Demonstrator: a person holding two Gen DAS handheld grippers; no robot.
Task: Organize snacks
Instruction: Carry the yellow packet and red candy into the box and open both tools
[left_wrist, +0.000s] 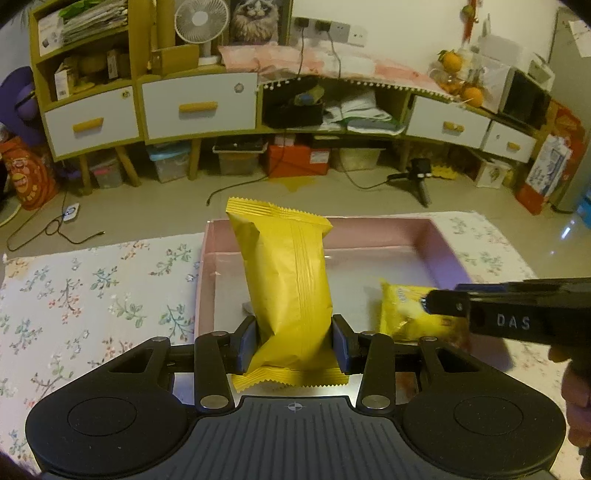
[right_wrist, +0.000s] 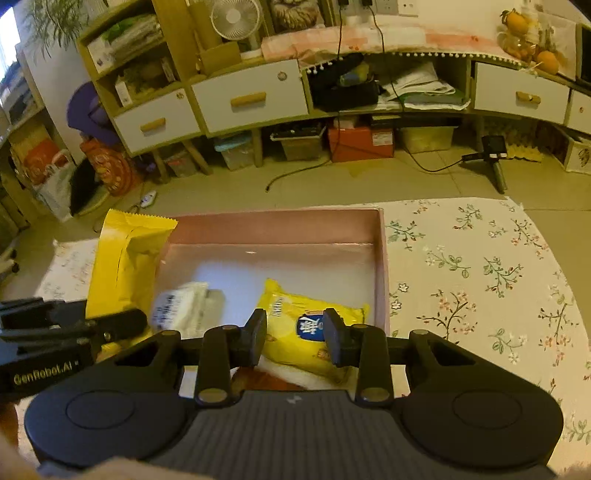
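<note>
"DAS" on right tool (left_wrist: 424, 303), "GenRobot.AI" on left tool (right_wrist: 144, 321)

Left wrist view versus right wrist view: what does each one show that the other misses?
Left wrist only: the left claw clamped on the tall yellow packet. Right wrist only: a white packet in the pink box, and the right claw not gripping anything. Both: the box, the tall packet, the small yellow packet and the floral cloth.

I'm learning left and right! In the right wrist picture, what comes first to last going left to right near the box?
Plain yellow packet → white packet → printed yellow packet → flowery cloth.
</note>
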